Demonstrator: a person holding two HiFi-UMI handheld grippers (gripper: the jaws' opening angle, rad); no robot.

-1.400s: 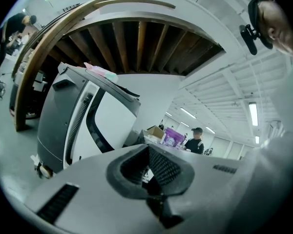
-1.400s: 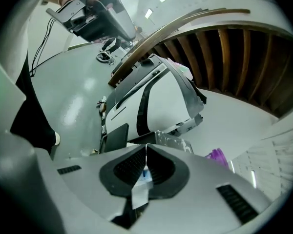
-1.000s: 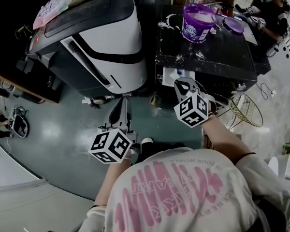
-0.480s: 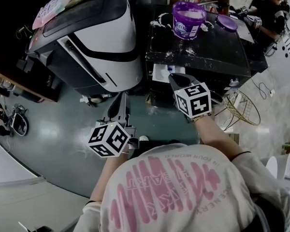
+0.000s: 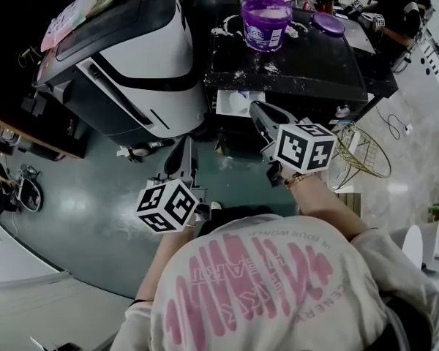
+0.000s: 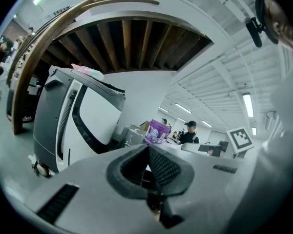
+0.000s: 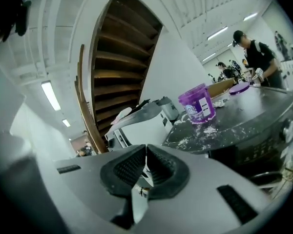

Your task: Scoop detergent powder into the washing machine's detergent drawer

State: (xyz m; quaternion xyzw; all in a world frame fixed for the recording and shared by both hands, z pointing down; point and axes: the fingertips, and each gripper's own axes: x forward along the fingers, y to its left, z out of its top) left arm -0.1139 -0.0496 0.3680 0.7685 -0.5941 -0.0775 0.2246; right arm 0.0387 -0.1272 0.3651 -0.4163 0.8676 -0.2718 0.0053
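A purple detergent tub (image 5: 265,20) stands open on the powder-dusted top of the black washing machine (image 5: 314,72); it also shows in the gripper views (image 7: 198,104) (image 6: 157,130). A pale drawer (image 5: 241,101) sticks out of the machine's front. My right gripper (image 5: 262,114) hovers just in front of that drawer, its pads shut on a thin white strip (image 7: 139,201) that looks like a scoop's handle; the scoop's bowl is hidden. My left gripper (image 5: 184,148) is lower left, over the floor, shut and holding nothing.
A white and grey machine (image 5: 132,57) stands left of the black one. The tub's purple lid (image 5: 328,23) lies on the top at the back right. A wire basket (image 5: 362,156) sits on the floor to the right. A person (image 5: 395,6) works behind.
My right gripper has risen and rolled, so its marker cube shows a different face, and now sits nearer the drawer. The left gripper has drifted slightly. Both stay shut.
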